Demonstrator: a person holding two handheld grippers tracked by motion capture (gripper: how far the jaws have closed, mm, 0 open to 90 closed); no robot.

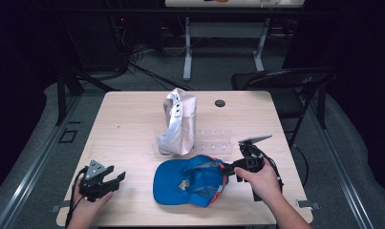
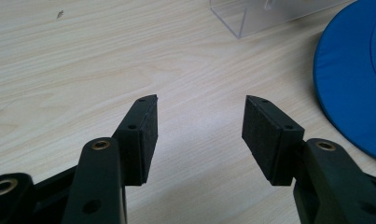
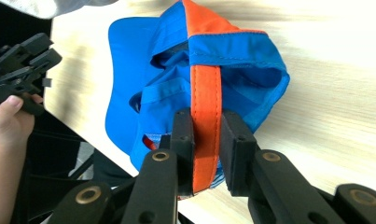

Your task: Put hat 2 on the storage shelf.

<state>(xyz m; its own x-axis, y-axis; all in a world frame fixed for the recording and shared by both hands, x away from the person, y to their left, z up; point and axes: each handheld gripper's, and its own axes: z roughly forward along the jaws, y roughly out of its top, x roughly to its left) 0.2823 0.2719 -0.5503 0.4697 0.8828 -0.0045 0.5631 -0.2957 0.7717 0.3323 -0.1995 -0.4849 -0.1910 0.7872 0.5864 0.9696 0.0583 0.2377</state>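
Observation:
A blue cap with orange trim lies on the wooden table near the front. My right gripper is shut on its orange strap at the cap's right side; in the right gripper view the jaws pinch the strap of the blue cap. My left gripper rests at the front left, apart from the cap, jaws open. In the left gripper view my left gripper holds nothing over bare wood, with the cap's brim at the right edge. A white cap hangs on a clear stand.
A small black disc lies near the table's far edge. A dark chair stands at the table's right rear corner. The clear stand's corner appears in the left gripper view. Another table's legs stand behind.

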